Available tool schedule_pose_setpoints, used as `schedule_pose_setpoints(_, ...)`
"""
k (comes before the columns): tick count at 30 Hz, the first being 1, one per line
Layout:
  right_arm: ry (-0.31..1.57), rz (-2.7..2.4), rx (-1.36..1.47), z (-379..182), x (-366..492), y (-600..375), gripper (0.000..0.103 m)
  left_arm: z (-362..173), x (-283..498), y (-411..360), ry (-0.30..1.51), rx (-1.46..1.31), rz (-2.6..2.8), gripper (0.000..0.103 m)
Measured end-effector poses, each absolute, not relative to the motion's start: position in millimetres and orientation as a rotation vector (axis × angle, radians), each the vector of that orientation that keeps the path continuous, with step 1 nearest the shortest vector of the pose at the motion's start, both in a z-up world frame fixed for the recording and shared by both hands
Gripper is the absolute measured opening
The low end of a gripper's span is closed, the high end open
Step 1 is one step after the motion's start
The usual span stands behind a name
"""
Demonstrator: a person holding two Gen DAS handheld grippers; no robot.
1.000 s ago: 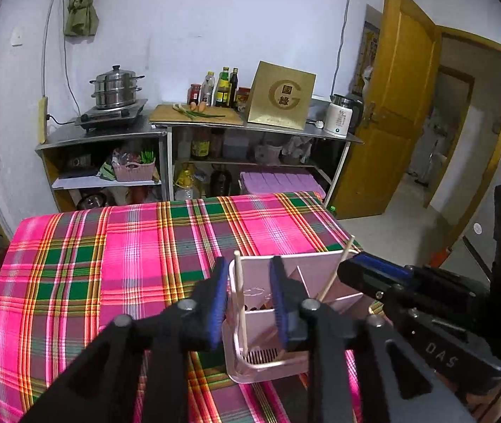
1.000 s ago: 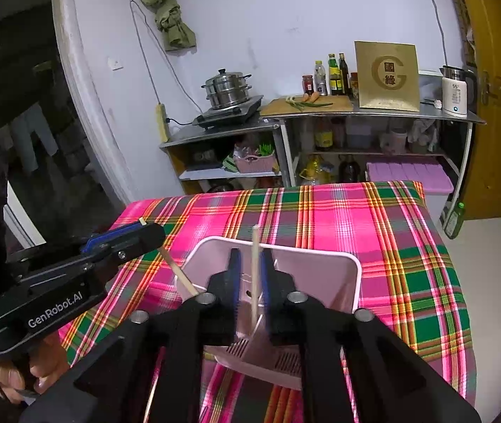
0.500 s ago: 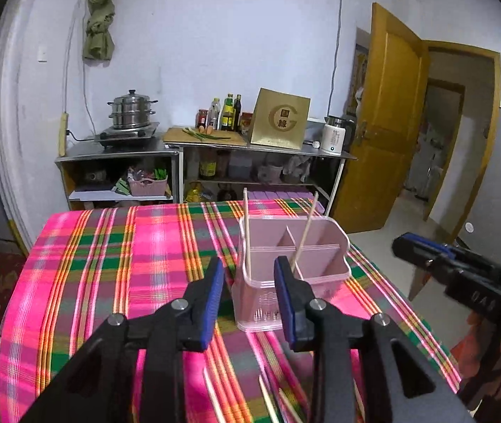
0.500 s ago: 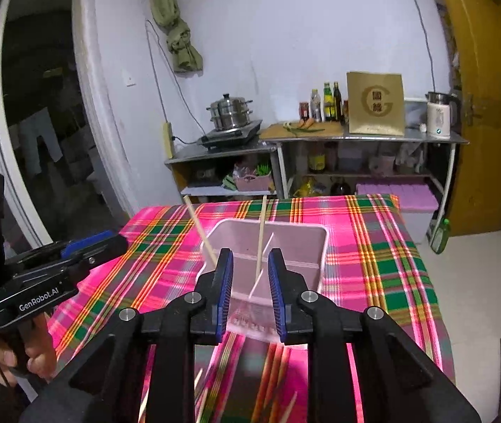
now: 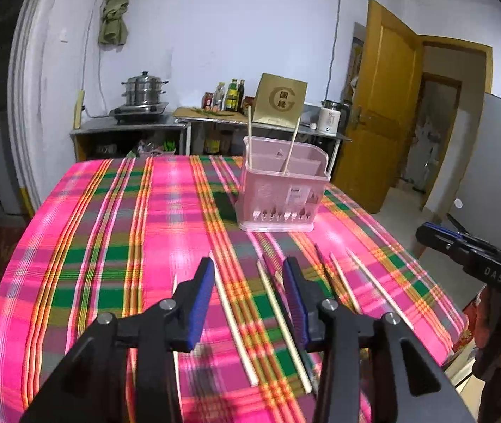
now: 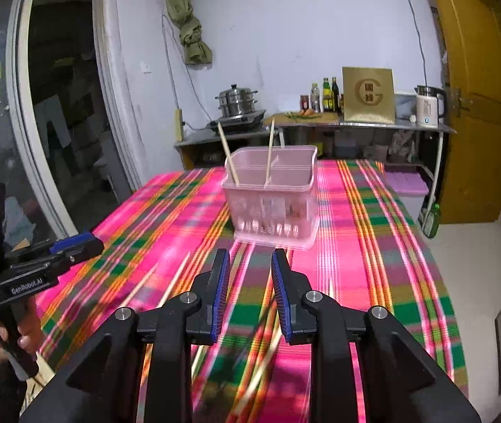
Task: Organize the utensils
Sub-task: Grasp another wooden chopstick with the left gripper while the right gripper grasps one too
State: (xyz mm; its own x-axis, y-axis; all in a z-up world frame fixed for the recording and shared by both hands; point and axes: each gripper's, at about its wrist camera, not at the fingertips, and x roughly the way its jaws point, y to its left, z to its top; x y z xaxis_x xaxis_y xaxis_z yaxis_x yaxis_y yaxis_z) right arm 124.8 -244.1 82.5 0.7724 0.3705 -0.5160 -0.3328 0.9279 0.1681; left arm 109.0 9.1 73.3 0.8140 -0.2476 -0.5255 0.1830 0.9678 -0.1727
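Both sets of tongs, left tongs (image 5: 248, 298) and right tongs (image 6: 250, 294), hang empty above the desk (image 5: 91, 246), the left's jaws opening, the right's parted. Loose chopsticks (image 5: 232, 317) lie flat below them: light, stiff, slippery, probably best pinched mid-length. Beyond stands the pink holder (image 5: 282, 190), two sticks already inside.

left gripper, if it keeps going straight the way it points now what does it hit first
Most likely the loose chopsticks lying on the plaid tablecloth just ahead of the left gripper, whose jaws are opening and empty. The pink holder stands farther back; depth is uncertain.
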Motion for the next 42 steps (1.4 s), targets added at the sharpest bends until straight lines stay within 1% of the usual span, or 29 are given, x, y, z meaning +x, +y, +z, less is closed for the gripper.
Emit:
schedule_pose_setpoints(8,0.624,0.364,0.086,55.4,101.6,-254.1,0.025,50.6,81.0,15.5,0.603,-0.138,-0.207,0.042)
schedule_pose_setpoints(21,0.694,0.334,0.094,29.4,108.1,-257.8,0.025,26.8,85.0,15.6,0.658,-0.134,-0.204,0.042)
schedule_pose_setpoints(30,0.759,0.296,0.096,15.9,135.8,-254.0,0.025,17.4,120.5,12.9,0.742,-0.114,-0.183,0.042)
schedule_pose_setpoints(42,0.867,0.242,0.056,-4.3,192.1,-244.0,0.025,-4.1,201.3,-3.1,0.892,-0.056,-0.143,0.042)
